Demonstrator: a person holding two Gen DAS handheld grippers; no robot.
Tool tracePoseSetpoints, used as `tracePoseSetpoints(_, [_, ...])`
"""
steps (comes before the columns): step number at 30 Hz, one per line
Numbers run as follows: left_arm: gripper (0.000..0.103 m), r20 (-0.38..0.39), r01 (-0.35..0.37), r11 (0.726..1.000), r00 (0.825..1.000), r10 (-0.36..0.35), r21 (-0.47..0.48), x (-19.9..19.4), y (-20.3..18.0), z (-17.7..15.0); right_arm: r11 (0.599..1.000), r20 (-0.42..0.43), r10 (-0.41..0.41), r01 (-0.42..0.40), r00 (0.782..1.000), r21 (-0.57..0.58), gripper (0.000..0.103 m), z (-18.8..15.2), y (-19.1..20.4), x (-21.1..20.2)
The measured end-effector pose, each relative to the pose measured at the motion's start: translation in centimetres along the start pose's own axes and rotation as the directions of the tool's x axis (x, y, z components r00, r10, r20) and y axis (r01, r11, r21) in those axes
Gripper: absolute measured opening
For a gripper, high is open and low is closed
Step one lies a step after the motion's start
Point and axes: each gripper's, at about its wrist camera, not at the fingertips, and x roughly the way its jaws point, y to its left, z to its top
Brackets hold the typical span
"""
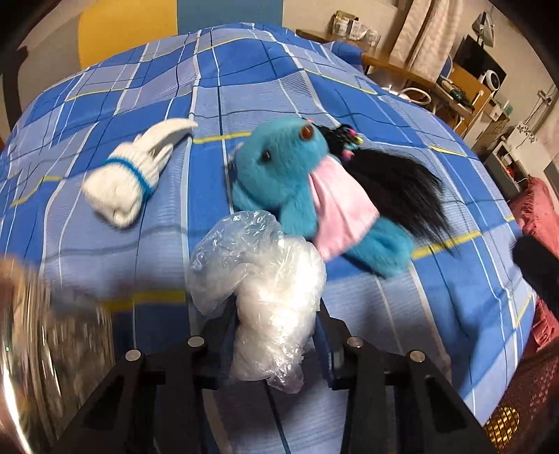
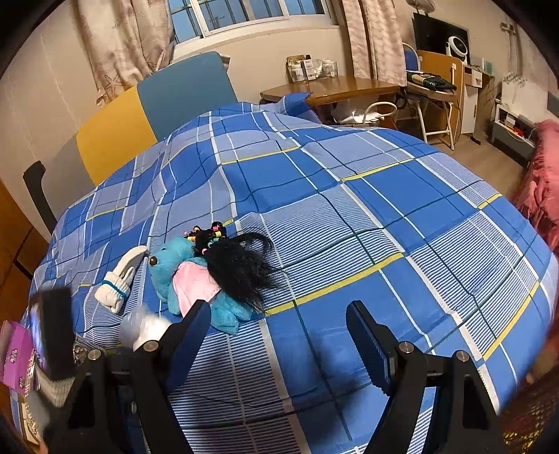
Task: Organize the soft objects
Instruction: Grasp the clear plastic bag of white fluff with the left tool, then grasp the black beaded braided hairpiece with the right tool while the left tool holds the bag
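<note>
Two hand-held grippers are mine, one in each hand, both angled down over a bed with a blue plaid bedsheet (image 2: 367, 216).

My left hand-held gripper (image 1: 276, 314) has a crumpled clear plastic bag (image 1: 265, 286) between its fingers. The black jaws press into the bag from both sides, so it is clamped on the bag; the loose top of the bag billows up past the fingertips and a twisted end hangs down toward the camera.

My right hand-held gripper (image 2: 279, 324) has its jaws standing wide apart, with only the bedsheet showing between them. Its left finger (image 2: 195, 324) overlaps the lower edge of the toy in the view; I cannot tell whether it touches it.

Just beyond the bag, a turquoise plush toy (image 1: 279, 167) lies on the sheet, with brown eyes and a pink fabric piece (image 1: 335, 209) across its middle. A black hairpiece (image 1: 394, 181) with small coloured beads near its top lies against the toy's right side, its strands spread to the right.

Left of the toy and apart from it lies a white knitted glove (image 1: 129, 178) with a blue band at the cuff, fingers pointing far and right.

At the near left edge is a blurred shiny object I cannot identify. Past the bed's far right corner stands a wooden tabletop (image 2: 335, 87), with curtains (image 2: 370, 38) and a window (image 2: 251, 14) behind.
</note>
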Motion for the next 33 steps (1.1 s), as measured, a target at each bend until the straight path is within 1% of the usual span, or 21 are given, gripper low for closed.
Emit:
tracePoseSetpoints(4, [0.039,0.045,0.034,0.999,0.998,-0.033,-0.022,-1.8,0.2,-2.8,1.000,0.000,-0.004,0.004,1.000,0.004,0.080,-0.1,-0.2,0.0])
tracePoseSetpoints(6, [0.038,0.054,0.051,0.998,0.997,-0.050,-0.029,-2.0,0.1,-3.9,1.000,-0.003,0.000,0.000,1.000,0.009,0.080,-0.1,-0.3,0.0])
tracePoseSetpoints(7, [0.038,0.064,0.057,0.998,0.996,-0.055,-0.019,-2.2,-0.1,-4.8,1.000,-0.004,0.003,-0.003,1.000,0.012,0.080,-0.1,-0.3,0.1])
tracePoseSetpoints(9, [0.038,0.094,0.048,0.999,0.994,-0.050,0.021,-2.4,-0.3,-5.6,1.000,0.001,0.018,-0.018,1.000,0.014,0.080,-0.1,-0.4,0.0])
tracePoseSetpoints(11, [0.038,0.125,0.046,0.998,0.991,-0.050,0.037,-2.2,-0.4,-6.2,0.999,0.009,0.037,-0.037,0.999,0.014,0.080,0.0,-0.3,-0.1])
tracePoseSetpoints(13, [0.038,0.152,0.045,0.998,0.987,-0.052,0.049,-2.2,-0.4,-6.6,0.998,0.021,0.065,-0.065,0.998,0.007,0.080,0.0,-0.1,-0.3])
tracePoseSetpoints(16, [0.038,0.193,0.025,0.995,0.980,-0.044,0.097,-2.3,-0.9,-7.6,0.993,0.045,0.119,-0.118,0.992,-0.025,0.080,0.3,0.7,-0.3])
tracePoseSetpoints(18, [0.038,0.229,0.022,0.991,0.972,-0.052,0.131,-2.4,-1.0,-8.4,0.984,0.036,0.160,-0.157,0.986,-0.081,0.078,1.2,1.5,0.7])
tracePoseSetpoints(20, [0.038,0.239,0.037,0.991,0.969,-0.068,0.132,-2.3,-1.0,-8.4,0.978,0.027,0.126,-0.120,0.992,-0.173,0.067,2.6,2.7,2.2])
tracePoseSetpoints(22, [0.038,0.245,0.051,0.990,0.966,-0.082,0.130,-2.3,-1.0,-8.5,0.954,0.015,0.115,-0.106,0.993,-0.281,0.064,4.4,4.2,4.0])
tracePoseSetpoints(23, [0.038,0.247,0.056,0.990,0.965,-0.088,0.132,-2.3,-0.9,-8.5,0.944,0.001,0.111,-0.105,0.994,-0.312,0.063,5.0,4.8,4.8])
tracePoseSetpoints(24, [0.038,0.249,0.061,0.989,0.964,-0.093,0.134,-2.4,-0.8,-8.5,0.930,-0.036,0.109,-0.115,0.993,-0.349,0.063,6.1,5.7,6.3])
tracePoseSetpoints(26, [0.038,0.251,0.071,0.988,0.962,-0.104,0.136,-2.3,-0.9,-8.5,0.917,-0.107,0.112,-0.144,0.988,-0.372,0.063,7.4,6.6,8.7])
tracePoseSetpoints(28, [0.038,0.253,0.084,0.987,0.960,-0.117,0.137,-2.3,-0.9,-8.6,0.910,-0.172,0.088,-0.150,0.981,-0.386,0.063,8.5,7.3,11.4])
tracePoseSetpoints(29, [0.038,0.254,0.091,0.987,0.959,-0.123,0.135,-2.3,-0.8,-8.6,0.908,-0.221,0.079,-0.161,0.972,-0.386,0.061,8.8,7.5,13.0])
tracePoseSetpoints(30, [0.038,0.256,0.094,0.986,0.959,-0.126,0.136,-2.3,-0.8,-8.7,0.908,-0.250,0.071,-0.166,0.966,-0.385,0.061,8.8,7.7,14.1])
tracePoseSetpoints(33, [0.038,0.257,0.105,0.985,0.957,-0.138,0.138,-2.2,-0.8,-8.7,0.903,-0.356,0.050,-0.194,0.933,-0.383,0.060,8.2,8.3,17.4])
